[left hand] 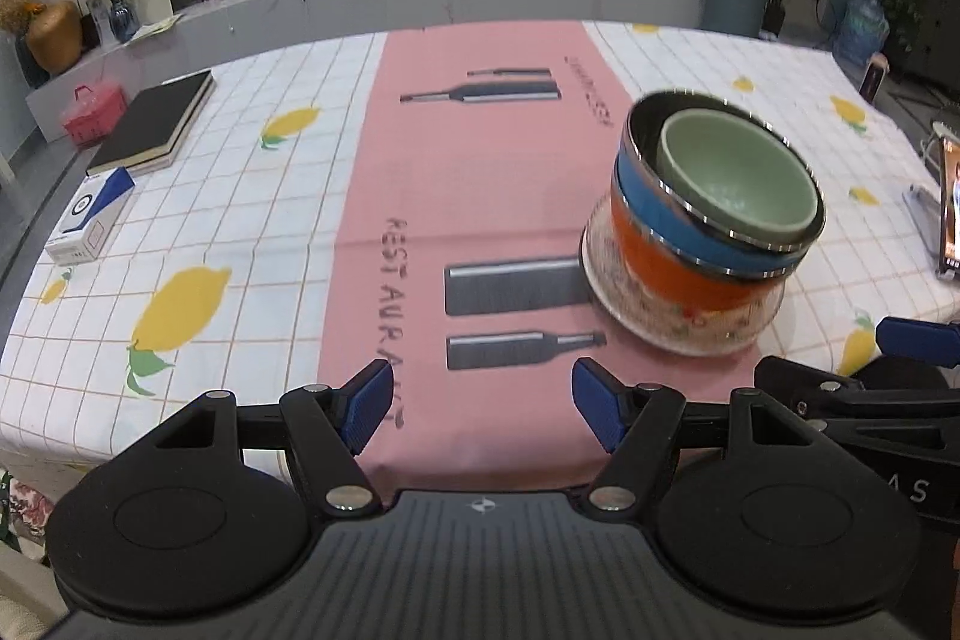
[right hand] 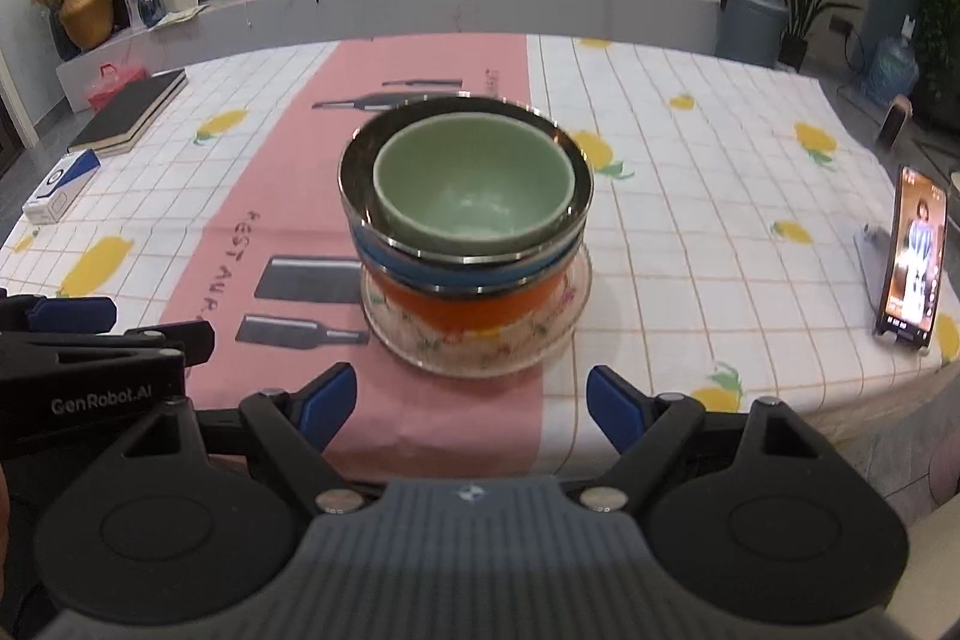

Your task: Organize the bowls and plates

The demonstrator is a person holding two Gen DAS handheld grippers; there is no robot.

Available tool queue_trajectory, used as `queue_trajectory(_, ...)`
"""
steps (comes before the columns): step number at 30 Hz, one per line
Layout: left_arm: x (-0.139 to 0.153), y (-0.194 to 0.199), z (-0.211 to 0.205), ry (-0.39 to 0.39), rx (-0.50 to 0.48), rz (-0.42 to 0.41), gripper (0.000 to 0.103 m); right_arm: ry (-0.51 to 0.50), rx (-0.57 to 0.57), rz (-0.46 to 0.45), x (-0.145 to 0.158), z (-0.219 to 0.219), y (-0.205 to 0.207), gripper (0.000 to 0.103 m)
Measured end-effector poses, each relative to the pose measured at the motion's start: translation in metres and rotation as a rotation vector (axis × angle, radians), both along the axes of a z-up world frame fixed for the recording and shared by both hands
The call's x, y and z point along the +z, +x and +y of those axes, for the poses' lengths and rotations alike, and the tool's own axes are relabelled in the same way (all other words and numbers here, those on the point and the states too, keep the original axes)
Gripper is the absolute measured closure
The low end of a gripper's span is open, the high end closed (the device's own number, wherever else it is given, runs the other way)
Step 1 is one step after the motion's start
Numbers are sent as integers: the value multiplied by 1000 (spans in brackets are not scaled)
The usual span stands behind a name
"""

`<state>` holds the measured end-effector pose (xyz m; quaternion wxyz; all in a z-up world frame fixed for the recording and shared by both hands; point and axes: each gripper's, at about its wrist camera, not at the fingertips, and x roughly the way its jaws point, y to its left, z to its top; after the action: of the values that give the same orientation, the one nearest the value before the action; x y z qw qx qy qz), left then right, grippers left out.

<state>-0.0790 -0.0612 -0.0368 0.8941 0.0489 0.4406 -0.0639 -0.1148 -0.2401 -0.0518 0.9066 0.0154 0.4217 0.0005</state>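
Observation:
A stack stands on the table: a green bowl (right hand: 474, 196) nested in a blue steel-rimmed bowl (right hand: 420, 259), on an orange bowl (right hand: 468, 307), on a floral plate (right hand: 480, 349). In the left wrist view the stack leans, with the green bowl (left hand: 738, 178), blue bowl (left hand: 672, 214), orange bowl (left hand: 660, 262) and plate (left hand: 660, 322) at the right. My left gripper (left hand: 480, 409) is open and empty, left of the stack near the table's front edge. My right gripper (right hand: 468, 409) is open and empty, just in front of the stack.
A pink runner (left hand: 468, 196) crosses the lemon-print tablecloth (left hand: 210, 196). A black book (left hand: 153, 124) and a white-blue box (left hand: 90, 220) lie at the left. A lit phone on a stand (right hand: 912, 262) is at the right edge.

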Motion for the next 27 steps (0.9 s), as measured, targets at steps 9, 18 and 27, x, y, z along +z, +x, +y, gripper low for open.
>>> queue_trajectory(9, -2, 0, -5, 19, -9, 4, 23, 6, -20, 0, 1, -5, -3, 20)
queue_trajectory(18, 0, 1, -6, 24, -10, -3, 23, 4, -15, -14, 3, -6, -4, 20)
queue_trajectory(27, -1, 0, -5, 25, -5, 1, 23, 4, -10, -25, 5, -6, -6, 20)
